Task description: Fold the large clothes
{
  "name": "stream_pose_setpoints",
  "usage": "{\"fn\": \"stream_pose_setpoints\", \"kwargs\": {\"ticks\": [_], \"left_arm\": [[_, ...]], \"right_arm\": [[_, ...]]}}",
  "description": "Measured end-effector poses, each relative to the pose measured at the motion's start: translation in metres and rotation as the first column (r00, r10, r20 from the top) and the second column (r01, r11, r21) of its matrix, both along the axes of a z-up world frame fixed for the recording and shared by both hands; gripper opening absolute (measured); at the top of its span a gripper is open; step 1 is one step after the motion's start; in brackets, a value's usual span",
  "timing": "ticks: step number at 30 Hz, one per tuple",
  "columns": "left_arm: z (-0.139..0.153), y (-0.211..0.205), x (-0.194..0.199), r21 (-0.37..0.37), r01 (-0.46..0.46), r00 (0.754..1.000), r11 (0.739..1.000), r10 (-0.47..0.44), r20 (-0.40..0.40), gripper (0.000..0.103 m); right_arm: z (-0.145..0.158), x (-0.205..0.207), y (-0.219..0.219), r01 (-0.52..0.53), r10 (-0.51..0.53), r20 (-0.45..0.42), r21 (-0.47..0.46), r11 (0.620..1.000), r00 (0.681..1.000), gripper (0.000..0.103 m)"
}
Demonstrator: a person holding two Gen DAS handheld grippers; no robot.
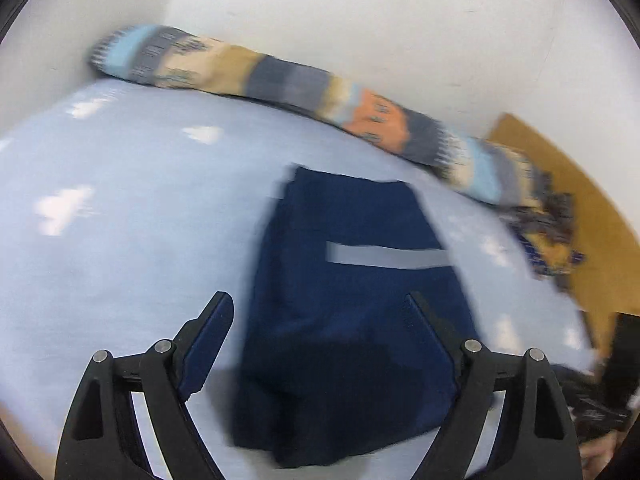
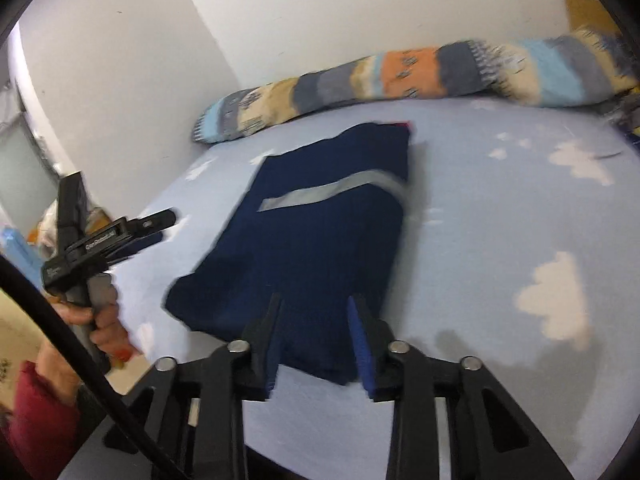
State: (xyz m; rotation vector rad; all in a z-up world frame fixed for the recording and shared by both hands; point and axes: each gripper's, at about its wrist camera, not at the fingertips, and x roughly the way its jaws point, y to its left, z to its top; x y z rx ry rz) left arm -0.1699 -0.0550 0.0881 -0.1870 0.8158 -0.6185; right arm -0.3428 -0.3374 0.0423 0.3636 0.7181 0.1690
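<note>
A folded navy garment (image 1: 360,216) with a grey reflective stripe lies flat on the light blue bed sheet (image 1: 120,240). My left gripper (image 1: 318,300) hovers over its near end, jaws wide open with nothing held. In the right wrist view the same garment (image 2: 320,240) lies ahead, its near edge showing in the gap of my right gripper (image 2: 315,300). Those jaws stand narrow but apart, and the pads do not press the cloth. The left gripper (image 2: 158,226) shows at the left, off the garment's left edge, held by a hand (image 2: 100,320).
A long patterned bolster (image 1: 280,76) (image 2: 400,72) lies along the white wall at the back of the bed. A fringed patterned blanket (image 1: 548,232) hangs off the right end over a brown surface (image 1: 560,184). A red sleeve (image 2: 36,412) and black cable (image 2: 80,360) are bottom left.
</note>
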Motion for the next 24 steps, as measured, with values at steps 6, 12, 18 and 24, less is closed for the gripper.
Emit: {"fn": "stream_pose_setpoints", "kwargs": {"ticks": [6, 12, 18, 24], "left_arm": [[-0.034, -0.048, 0.001, 0.215, 0.107, 0.994, 0.971, -0.100, -0.044, 0.084], [-0.063, -0.054, 0.013, 0.415, 0.049, 0.995, 0.909, -0.008, -0.101, 0.069], [0.003, -0.058, 0.010, 0.244, -0.024, 0.997, 0.969, 0.006, 0.075, 0.074], [0.024, -0.111, 0.070, 0.246, -0.060, 0.987, 0.967, 0.021, 0.160, 0.081]], "right_arm": [[-0.031, 0.018, 0.011, -0.008, 0.009, -0.081, 0.011, 1.000, 0.997, 0.013], [-0.056, 0.020, -0.010, 0.011, 0.007, -0.168, 0.106, 0.994, 0.986, 0.000], [0.012, 0.035, -0.022, 0.000, 0.002, -0.047, 0.034, 0.999, 0.999, 0.005], [0.045, 0.128, -0.057, 0.075, -0.075, -0.011, -0.033, 0.997, 0.997, 0.020]]}}
